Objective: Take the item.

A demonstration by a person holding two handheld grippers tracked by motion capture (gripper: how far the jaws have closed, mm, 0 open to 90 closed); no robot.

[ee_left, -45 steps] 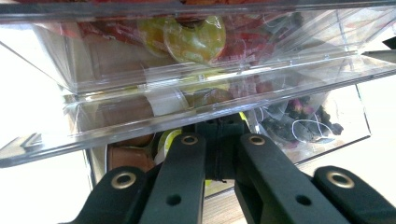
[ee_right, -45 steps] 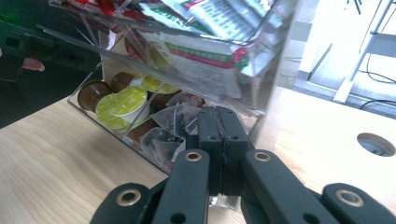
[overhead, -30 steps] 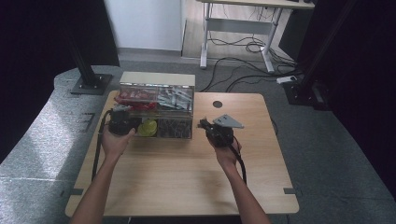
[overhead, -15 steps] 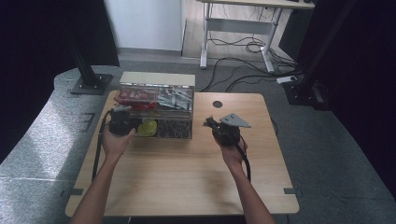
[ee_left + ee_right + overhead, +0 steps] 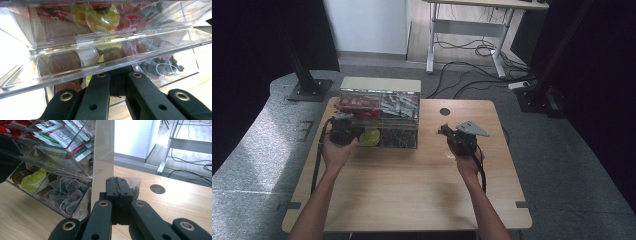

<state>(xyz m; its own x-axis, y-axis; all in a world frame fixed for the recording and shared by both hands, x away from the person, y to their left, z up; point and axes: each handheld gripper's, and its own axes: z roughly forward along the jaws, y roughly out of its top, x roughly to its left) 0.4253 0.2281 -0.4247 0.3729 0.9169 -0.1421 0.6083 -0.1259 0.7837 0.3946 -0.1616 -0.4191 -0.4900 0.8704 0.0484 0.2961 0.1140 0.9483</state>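
Note:
A clear compartment box (image 5: 379, 120) stands at the back left of the wooden table (image 5: 412, 195). It holds red packets (image 5: 357, 102), white sachets (image 5: 72, 135), yellow-lidded capsules (image 5: 32, 181) and loose tea bags (image 5: 67, 192). My left gripper (image 5: 343, 131) is at the box's front left; its jaws are together at the edge of a raised clear flap (image 5: 100, 65). To the right of the box, my right gripper (image 5: 446, 131) is shut on a clear tea bag (image 5: 131, 185), held just above the table beside the box's white end wall (image 5: 103, 157).
A round cable hole (image 5: 444, 111) sits in the table behind the right gripper. The table's front half is bare wood. Beyond the far edge are a desk frame (image 5: 464, 35) and cables on the floor (image 5: 472, 75).
My right gripper has drawn away from the box, to the right and slightly nearer the person, carrying the tea bag. The left gripper has stayed at the box's front.

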